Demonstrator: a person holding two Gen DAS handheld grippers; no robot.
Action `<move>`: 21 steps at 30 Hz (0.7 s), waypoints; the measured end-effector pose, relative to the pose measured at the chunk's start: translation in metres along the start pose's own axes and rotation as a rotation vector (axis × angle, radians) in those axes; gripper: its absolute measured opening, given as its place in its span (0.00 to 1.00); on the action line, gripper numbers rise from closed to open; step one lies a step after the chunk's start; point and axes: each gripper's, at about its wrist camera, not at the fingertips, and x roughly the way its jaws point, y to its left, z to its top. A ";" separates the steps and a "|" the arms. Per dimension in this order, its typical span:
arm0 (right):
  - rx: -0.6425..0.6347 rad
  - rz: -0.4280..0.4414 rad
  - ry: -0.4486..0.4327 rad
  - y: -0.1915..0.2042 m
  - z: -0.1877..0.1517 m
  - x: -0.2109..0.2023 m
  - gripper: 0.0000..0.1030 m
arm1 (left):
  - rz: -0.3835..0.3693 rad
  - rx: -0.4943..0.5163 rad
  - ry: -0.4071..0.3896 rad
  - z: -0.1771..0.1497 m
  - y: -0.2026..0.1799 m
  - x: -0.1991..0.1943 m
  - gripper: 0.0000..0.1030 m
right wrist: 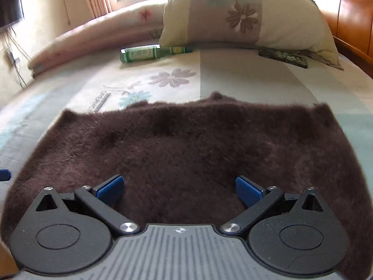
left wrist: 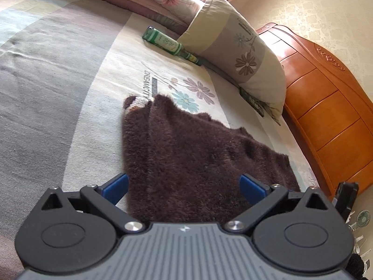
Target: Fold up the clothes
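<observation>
A dark brown fuzzy garment (left wrist: 193,154) lies spread flat on the bed, with a small pale label or cuff at its far corner (left wrist: 139,103). My left gripper (left wrist: 184,187) is open and hovers over the garment's near left edge, nothing between its blue pads. In the right wrist view the same brown garment (right wrist: 186,140) fills the foreground. My right gripper (right wrist: 179,190) is open just above its near edge, holding nothing. A blue pad (right wrist: 4,174) of the left gripper shows at the far left edge.
A green glass bottle (left wrist: 170,44) (right wrist: 149,53) lies on the floral bedsheet (left wrist: 58,93) beyond the garment. A big floral pillow (left wrist: 237,46) (right wrist: 244,16) leans at the wooden headboard (left wrist: 326,107). A dark flat object (right wrist: 283,57) lies beside the pillow. A rolled quilt (right wrist: 93,37) lines the far side.
</observation>
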 end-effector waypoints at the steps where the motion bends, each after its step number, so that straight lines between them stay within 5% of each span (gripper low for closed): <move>1: 0.006 -0.015 -0.002 0.000 0.000 -0.005 1.00 | 0.001 0.002 0.000 0.000 0.000 -0.001 0.98; 4: -0.015 -0.071 -0.048 0.004 0.001 -0.018 1.00 | 0.008 -0.006 0.000 0.000 0.002 -0.001 0.98; 9: 0.055 -0.127 0.030 -0.016 -0.004 -0.005 1.00 | 0.010 -0.017 0.002 -0.001 0.007 -0.002 0.98; 14: 0.112 -0.078 -0.015 -0.018 -0.008 -0.021 1.00 | 0.005 -0.030 0.002 -0.001 0.010 -0.001 0.98; 18: 0.093 -0.125 0.015 -0.011 -0.011 -0.018 1.00 | -0.012 -0.030 0.012 -0.002 0.010 0.001 0.98; 21: 0.076 -0.059 -0.009 0.008 -0.005 -0.025 1.00 | -0.008 -0.019 0.016 -0.002 0.007 0.002 0.98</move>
